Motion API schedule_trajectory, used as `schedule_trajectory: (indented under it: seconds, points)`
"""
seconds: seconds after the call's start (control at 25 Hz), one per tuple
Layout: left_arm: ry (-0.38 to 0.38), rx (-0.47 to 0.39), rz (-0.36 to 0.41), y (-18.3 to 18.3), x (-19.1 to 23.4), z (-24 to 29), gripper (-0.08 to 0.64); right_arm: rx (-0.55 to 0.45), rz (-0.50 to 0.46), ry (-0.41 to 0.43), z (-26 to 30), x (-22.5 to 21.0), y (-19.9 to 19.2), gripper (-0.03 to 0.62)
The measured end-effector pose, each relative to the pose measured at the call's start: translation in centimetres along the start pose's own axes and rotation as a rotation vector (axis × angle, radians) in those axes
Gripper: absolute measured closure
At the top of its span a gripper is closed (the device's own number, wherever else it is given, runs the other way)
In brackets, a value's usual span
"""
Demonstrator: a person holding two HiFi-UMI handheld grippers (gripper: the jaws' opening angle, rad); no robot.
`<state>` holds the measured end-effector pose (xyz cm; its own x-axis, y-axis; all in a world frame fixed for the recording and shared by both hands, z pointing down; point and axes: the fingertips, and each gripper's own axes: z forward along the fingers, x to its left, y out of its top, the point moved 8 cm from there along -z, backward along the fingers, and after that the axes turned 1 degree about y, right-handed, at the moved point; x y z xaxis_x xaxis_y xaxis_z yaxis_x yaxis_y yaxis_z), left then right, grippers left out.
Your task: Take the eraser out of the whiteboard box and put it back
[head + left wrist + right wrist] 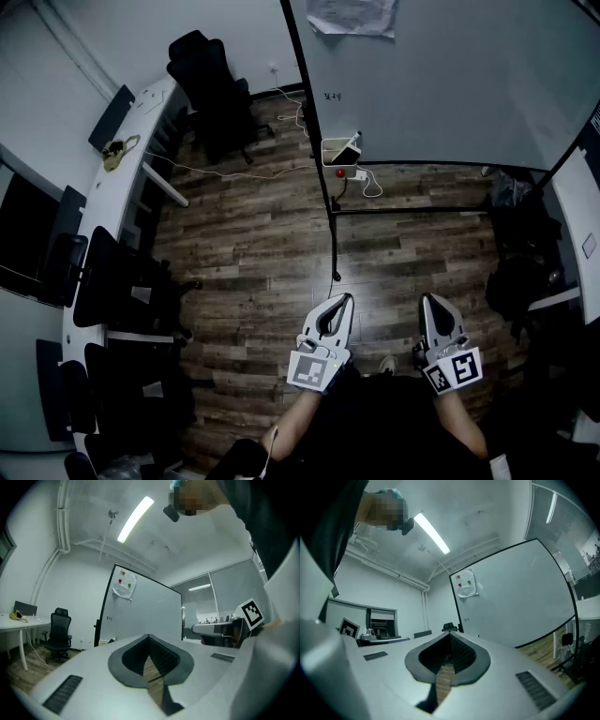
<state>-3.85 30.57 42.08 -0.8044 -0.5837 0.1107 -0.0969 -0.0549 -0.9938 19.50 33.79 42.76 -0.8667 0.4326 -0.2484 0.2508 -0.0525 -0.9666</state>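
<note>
**Item 1, left gripper (346, 298).** We see it low in the head view, held level over the wood floor (253, 244). Its own view shows the two jaws met at the tips, with nothing between them.

**Item 2, right gripper (430, 298).** It is near the left one and not touching it. Its own view shows the jaws pressed together in the same way, and empty.

**Item 3, whiteboard box (339, 150).** This is a white box hung at the lower left corner of the whiteboard (450, 84), well apart from both grippers. We can make it out plainly in the head view alone.

**Item 4, eraser (351, 148).** We take the slanted piece standing in the box to be the eraser. It is too small for us to tell more.

**Item 5, small red thing (339, 172).** It sits just under the box, with a white cable (372, 183) beside it. We see both in the head view only.

**Item 6, paper sheet (124, 584).** It is fixed near the board's top. Both gripper views show red and green dots on it, which the head view does not resolve.

**Item 7, ceiling light (135, 520).** This is a long strip, seen in the two gripper views and outside the head view.

**Item 8, office chair (211, 80) and white desk (112, 197).** Both stand left of the board. We see them in the head view and the left gripper view.

**Item 9, marker cube (251, 613).** This is the right gripper's cube, seen at the right edge of the left gripper view.
</note>
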Motion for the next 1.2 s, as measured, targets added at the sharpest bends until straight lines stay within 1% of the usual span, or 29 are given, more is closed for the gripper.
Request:
schedule_trajectory:
  seconds: [0.12,0.28,0.52,0.8,1.2]
  points:
    - [0.002,-0.005,0.002,0.0,0.0,0.2,0.554,-0.005,-0.002,0.002,0.2,-0.2,0.0,0.58]
    - [-0.003,0.009,0.004,-0.3,0.3,0.1,0.554,-0.003,-0.005,-0.001,0.3,-0.1,0.0,0.58]
    - [-0.003,0.017,0.001,-0.4,0.5,-0.1,0.554,0.016,-0.013,-0.01,0.6,0.1,-0.3,0.58]
    - [0.004,0.021,-0.004,-0.2,2.2,-0.7,0.554,0.018,-0.013,-0.037,1.7,1.1,-0.6,0.58]
    - [-0.05,0.017,-0.033,0.1,5.6,-1.5,0.554,0.011,-0.018,-0.114,3.9,3.3,-1.4,0.58]
